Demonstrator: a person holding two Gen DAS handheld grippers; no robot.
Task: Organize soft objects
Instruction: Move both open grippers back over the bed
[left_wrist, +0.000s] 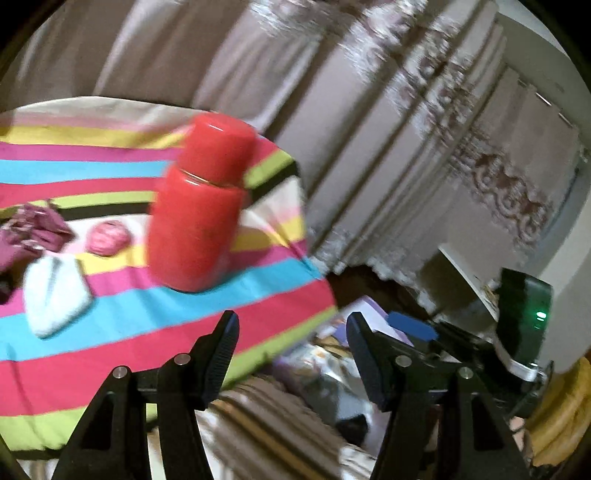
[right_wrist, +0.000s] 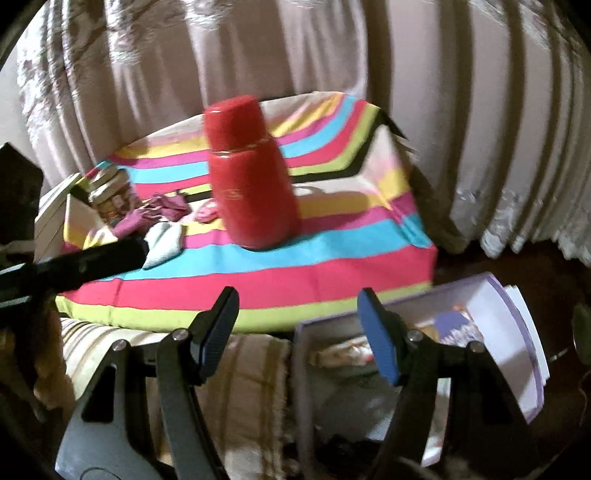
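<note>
On a striped cloth (left_wrist: 110, 325) lie a crumpled maroon cloth (left_wrist: 29, 232), a pink yarn ball (left_wrist: 108, 238) and a folded pale blue-white cloth (left_wrist: 55, 295). They also show in the right wrist view: maroon cloth (right_wrist: 155, 214), pink ball (right_wrist: 207, 213), pale cloth (right_wrist: 164, 243). A red flask (left_wrist: 199, 210) (right_wrist: 249, 177) stands upright beside them. My left gripper (left_wrist: 291, 332) is open and empty, near the cloth's front edge. My right gripper (right_wrist: 297, 306) is open and empty, in front of the cloth.
A lavender open box (right_wrist: 480, 332) (left_wrist: 369, 317) sits low at the right of the cloth. A white box with items (right_wrist: 74, 206) stands at the cloth's left. Curtains (right_wrist: 480, 110) hang behind. A striped beige surface (right_wrist: 240, 387) lies below.
</note>
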